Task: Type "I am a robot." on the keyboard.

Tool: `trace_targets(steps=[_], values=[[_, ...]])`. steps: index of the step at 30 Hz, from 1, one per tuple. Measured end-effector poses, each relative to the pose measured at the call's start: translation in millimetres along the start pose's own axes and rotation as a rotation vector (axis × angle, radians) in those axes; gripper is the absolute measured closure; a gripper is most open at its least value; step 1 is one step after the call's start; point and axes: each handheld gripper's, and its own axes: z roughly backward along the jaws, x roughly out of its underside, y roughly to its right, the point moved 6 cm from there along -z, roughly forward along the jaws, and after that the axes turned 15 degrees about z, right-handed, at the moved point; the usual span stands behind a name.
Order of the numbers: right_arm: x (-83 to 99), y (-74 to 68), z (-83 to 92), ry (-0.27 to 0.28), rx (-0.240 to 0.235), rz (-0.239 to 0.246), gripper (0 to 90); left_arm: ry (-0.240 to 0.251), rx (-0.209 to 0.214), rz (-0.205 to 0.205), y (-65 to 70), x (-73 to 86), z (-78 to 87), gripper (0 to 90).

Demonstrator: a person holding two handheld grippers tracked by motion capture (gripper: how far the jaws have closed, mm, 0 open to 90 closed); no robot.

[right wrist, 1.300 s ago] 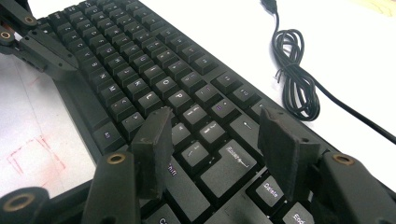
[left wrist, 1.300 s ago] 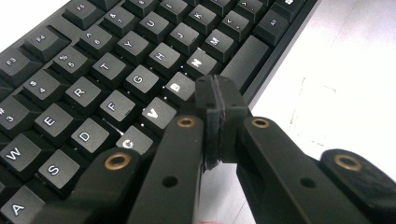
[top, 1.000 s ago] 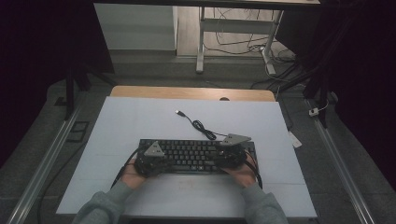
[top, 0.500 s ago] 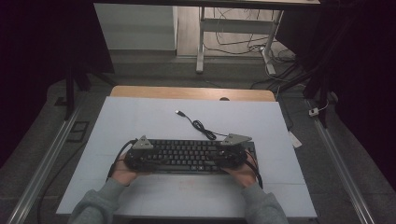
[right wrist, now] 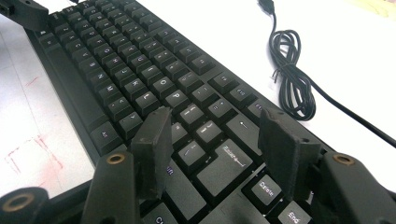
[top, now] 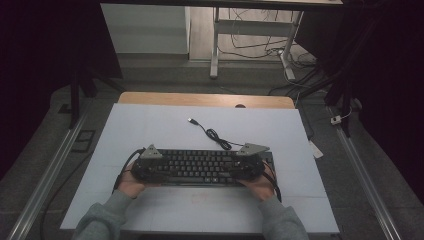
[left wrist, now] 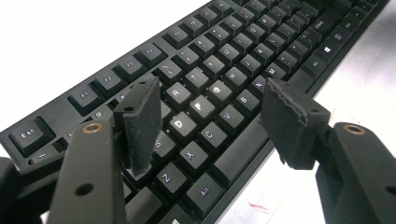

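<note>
black keyboard point(top: 200, 167) flat on the pale surface point(top: 150, 125), a hand-held gripper at each end.

matte black, rectangular, rows of square keycaps with faint white legends; d and f catching a glare in the left gripper view. thin black cable point(top: 215, 136) looped in a small coil just behind the keyboard, ending in a flat plug. left hand-held gripper point(left wrist: 212, 116) tilted low over the left keys, jaws just opened and standing apart, rough dark pads clear of the caps, nothing between them. right hand-held gripper point(right wrist: 212, 149) low over the right-hand keys near enter and delete, jaws likewise apart, gripping nothing. grey-sleeved forearms in from the bottom edge, hands wrapped around the gripper bodies. near-edge keys cut off behind the jaws; many legends too blurred to read.
</note>
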Motion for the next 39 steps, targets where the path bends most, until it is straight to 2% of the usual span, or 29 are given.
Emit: trace_targets(steps=[13, 21, 27, 31, 39], values=[[-0.6, -0.5, -0.3, 0.005, -0.001, -0.001, 44.8, 0.019, -0.018, 0.010, -2.0, -5.1, -0.4, 39.3], [-0.5, -0.5, -0.4, 0.003, 0.001, -0.001, 44.8, 0.020, -0.048, 0.013, -6.2, -10.1, -7.6, 44.6], [-0.1, -0.6, -0.7, 0.001, 0.000, -0.002, 44.8, 0.023, -0.064, 0.014, -8.0, -14.2, -13.5, 54.3], [-0.1, -0.8, -0.8, 0.001, -0.002, -0.003, 44.8, 0.024, -0.078, 0.006, -9.7, -16.4, -18.5, 65.2], [0.6, -1.0, -1.2, -0.006, -0.002, 0.000, 44.6, 0.009, -0.077, 0.004, -11.5, -17.2, -26.4, 86.4]])
